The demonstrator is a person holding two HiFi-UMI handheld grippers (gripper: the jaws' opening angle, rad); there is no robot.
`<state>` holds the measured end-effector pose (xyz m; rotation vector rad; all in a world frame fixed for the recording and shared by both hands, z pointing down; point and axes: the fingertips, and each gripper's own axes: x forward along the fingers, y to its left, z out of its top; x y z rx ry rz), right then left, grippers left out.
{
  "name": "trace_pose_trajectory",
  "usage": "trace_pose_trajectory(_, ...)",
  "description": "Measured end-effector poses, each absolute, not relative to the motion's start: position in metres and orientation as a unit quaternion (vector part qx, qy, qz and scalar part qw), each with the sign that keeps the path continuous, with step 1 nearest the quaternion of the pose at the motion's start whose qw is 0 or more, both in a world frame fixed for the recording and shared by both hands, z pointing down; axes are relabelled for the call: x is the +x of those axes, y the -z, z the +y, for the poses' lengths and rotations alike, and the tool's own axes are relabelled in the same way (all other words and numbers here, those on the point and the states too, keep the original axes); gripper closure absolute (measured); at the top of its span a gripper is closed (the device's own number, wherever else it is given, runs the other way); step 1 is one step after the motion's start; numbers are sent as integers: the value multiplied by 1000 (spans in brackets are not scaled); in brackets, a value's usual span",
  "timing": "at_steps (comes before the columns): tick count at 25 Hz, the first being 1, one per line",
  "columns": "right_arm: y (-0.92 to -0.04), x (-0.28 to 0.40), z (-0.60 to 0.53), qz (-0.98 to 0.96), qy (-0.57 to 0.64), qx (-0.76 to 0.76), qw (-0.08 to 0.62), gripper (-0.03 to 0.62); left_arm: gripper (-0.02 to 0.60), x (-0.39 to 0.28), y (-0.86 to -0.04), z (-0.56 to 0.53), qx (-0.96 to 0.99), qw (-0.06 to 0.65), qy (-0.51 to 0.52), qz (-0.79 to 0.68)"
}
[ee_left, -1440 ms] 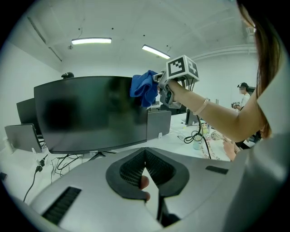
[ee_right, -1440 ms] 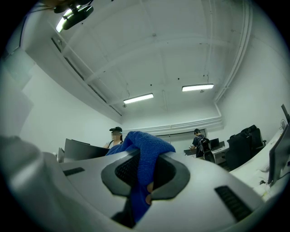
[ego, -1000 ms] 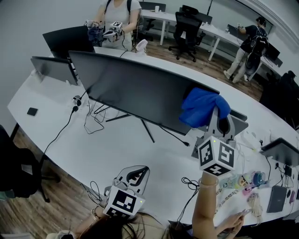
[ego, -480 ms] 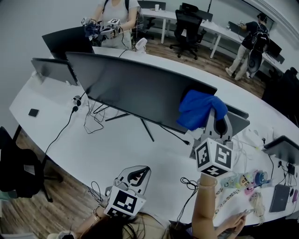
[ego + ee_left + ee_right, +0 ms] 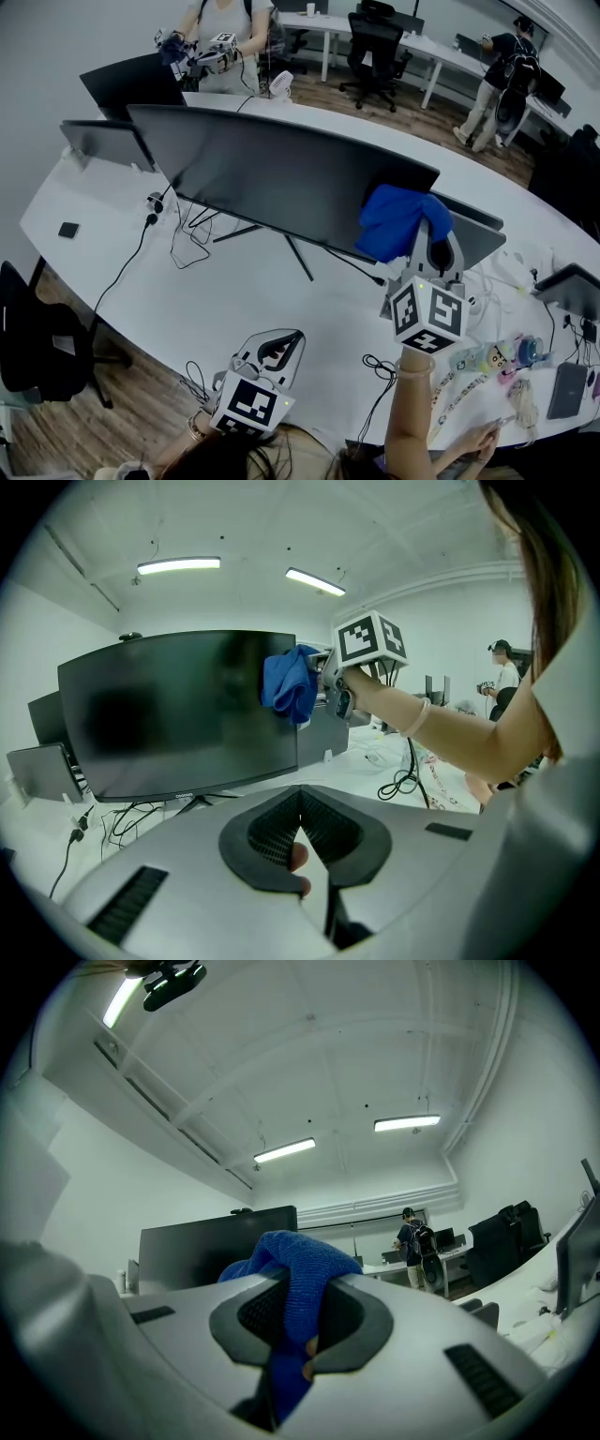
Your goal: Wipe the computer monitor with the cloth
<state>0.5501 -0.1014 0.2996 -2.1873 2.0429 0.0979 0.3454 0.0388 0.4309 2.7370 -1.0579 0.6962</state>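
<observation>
A wide dark monitor point(image 5: 281, 178) stands on the white table point(image 5: 225, 300). My right gripper point(image 5: 427, 230) is raised at the screen's right end and is shut on a blue cloth point(image 5: 394, 220), which is bunched against the upper right corner of the screen. In the right gripper view the cloth point(image 5: 300, 1269) fills the jaws of the right gripper point(image 5: 295, 1326), with the monitor point(image 5: 202, 1241) behind. My left gripper point(image 5: 272, 352) stays low near the table's front edge, shut and holding nothing. From the left gripper view point(image 5: 300, 832) I see the monitor point(image 5: 178, 714) and the cloth point(image 5: 291, 682).
Loose cables point(image 5: 187, 234) lie under the monitor. A smaller screen point(image 5: 103, 141) and another monitor point(image 5: 131, 80) stand at the left, with a phone point(image 5: 67, 230) near the edge. Small items point(image 5: 497, 361) clutter the right. A person with grippers point(image 5: 225, 37) stands behind.
The right gripper with the cloth has shifted only slightly left along the screen's right end. The left gripper has stayed in place. The person at the back has moved a little.
</observation>
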Motion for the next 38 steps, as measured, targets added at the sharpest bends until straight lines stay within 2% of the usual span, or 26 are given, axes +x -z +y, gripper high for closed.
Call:
trace_pose_trajectory(13, -320, 552, -101, 675, -25, -734, 73, 543, 574, 348, -433, 40, 910, 62, -232, -339)
trace_pose_trajectory(38, -385, 556, -106, 674, 9, -738, 13, 543, 574, 362, -442, 50, 917, 50, -250, -308)
